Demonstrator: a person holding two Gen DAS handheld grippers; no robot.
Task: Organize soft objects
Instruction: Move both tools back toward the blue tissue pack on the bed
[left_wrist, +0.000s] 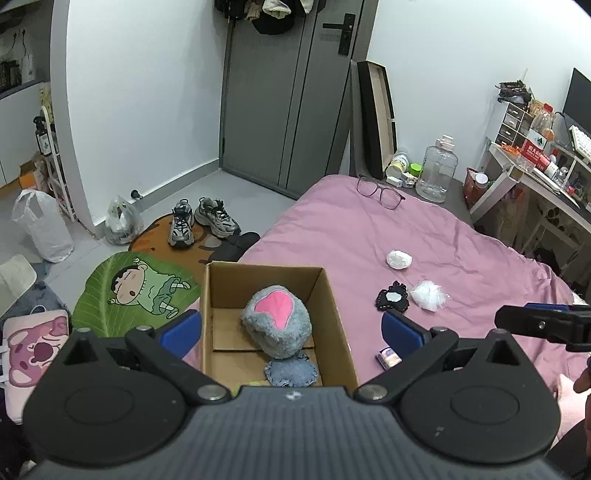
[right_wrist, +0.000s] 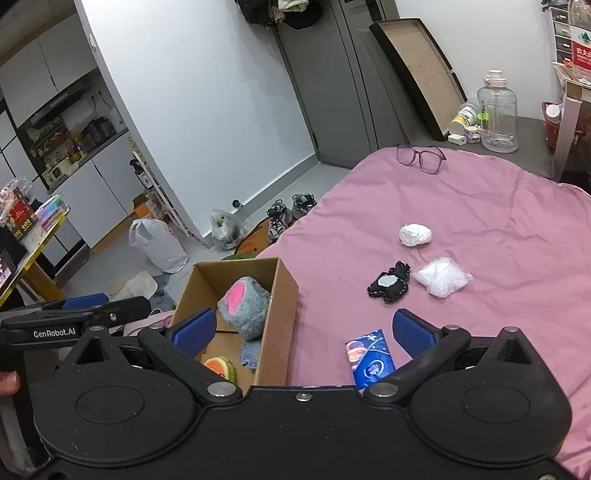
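Observation:
A cardboard box (left_wrist: 334, 314) (right_wrist: 284, 295) sits on the pink bed. Inside it lies a grey plush toy with a pink patch (left_wrist: 277, 321) (right_wrist: 245, 304), and the right wrist view also shows an orange-and-green plush piece (right_wrist: 221, 367) there. My left gripper (left_wrist: 290, 330) hangs above the box, open and empty. My right gripper (right_wrist: 304, 332) is open and empty beside the box's right wall. On the bed lie a black plush (left_wrist: 392, 301) (right_wrist: 388, 282), a white wad (left_wrist: 399, 259) (right_wrist: 415, 234), a clear bag of white stuffing (left_wrist: 428, 294) (right_wrist: 441, 277) and a blue tissue pack (right_wrist: 369, 360).
Glasses (left_wrist: 380, 190) (right_wrist: 421, 155) rest at the bed's far end. Past the bed are a big water jug (left_wrist: 436, 170), small jars and a leaning tray. On the floor are shoes (left_wrist: 203, 219), plastic bags and a cartoon mat (left_wrist: 147, 291). A cluttered desk (left_wrist: 535, 173) stands right.

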